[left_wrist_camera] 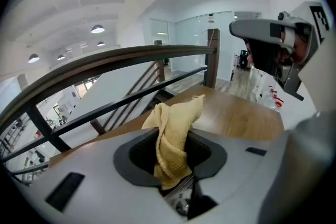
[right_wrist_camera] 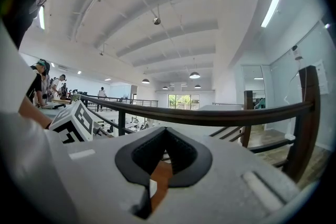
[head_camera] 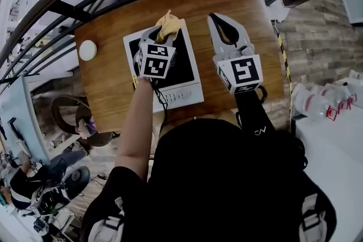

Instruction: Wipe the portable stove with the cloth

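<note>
Yellow cloth, pinched by the left gripper above the stove, could slip under hard wiping; right gripper pressed together, empty.

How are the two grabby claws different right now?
The left gripper pinches the yellow cloth; the right gripper is shut on nothing. The left gripper is above the stove; the right gripper is beside it, above the table. Both have their jaws closed.
</note>
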{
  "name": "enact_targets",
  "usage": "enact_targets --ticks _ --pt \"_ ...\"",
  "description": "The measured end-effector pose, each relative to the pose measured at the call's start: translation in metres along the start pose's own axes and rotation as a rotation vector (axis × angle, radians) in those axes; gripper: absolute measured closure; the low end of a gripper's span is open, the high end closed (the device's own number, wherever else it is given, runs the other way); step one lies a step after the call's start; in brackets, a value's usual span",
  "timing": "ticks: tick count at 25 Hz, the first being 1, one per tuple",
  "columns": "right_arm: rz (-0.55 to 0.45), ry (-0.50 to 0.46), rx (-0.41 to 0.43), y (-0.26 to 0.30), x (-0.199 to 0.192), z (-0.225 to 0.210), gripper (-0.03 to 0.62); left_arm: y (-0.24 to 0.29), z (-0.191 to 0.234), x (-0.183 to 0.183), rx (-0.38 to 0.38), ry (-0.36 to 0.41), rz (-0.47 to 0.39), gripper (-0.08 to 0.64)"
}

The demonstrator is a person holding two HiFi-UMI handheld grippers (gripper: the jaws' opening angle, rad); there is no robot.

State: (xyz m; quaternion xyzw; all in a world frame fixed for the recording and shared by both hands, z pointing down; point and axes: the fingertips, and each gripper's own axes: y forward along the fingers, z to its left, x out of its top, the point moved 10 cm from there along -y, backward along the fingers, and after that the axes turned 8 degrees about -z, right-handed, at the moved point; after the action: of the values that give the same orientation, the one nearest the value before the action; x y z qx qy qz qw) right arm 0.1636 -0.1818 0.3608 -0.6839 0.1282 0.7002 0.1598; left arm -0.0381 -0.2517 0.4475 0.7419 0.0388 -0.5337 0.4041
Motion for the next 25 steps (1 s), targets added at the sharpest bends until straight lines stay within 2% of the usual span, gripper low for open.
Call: enact_targets --ticks 4,10,14,17,20,25 --pt "-0.007 0.036 0.044 0.010 0.002 0.010 0.593 -0.031 0.032 -0.017 0.104 -0.047 0.034 0.448" --pt "-0.009 0.046 0.133 0.037 0.002 0.047 0.594 -0.082 0.073 -0.057 0.238 -0.097 0.059 0.448" --pt "-0.025 0.065 0.174 0.046 0.005 0.066 0.594 -0.112 0.089 -0.085 0.315 -0.149 0.091 0.448" --pt "-0.027 0.069 0.193 0.046 0.007 0.072 0.594 -0.130 0.092 -0.092 0.351 -0.169 0.093 0.448" --pt "-0.027 0.073 0.182 0.046 0.008 0.075 0.593 -0.130 0.086 -0.081 0.324 -0.161 0.029 0.448" --pt "-0.025 0.065 0.134 0.032 0.009 0.064 0.594 -0.101 0.042 -0.042 0.172 -0.110 -0.067 0.448"
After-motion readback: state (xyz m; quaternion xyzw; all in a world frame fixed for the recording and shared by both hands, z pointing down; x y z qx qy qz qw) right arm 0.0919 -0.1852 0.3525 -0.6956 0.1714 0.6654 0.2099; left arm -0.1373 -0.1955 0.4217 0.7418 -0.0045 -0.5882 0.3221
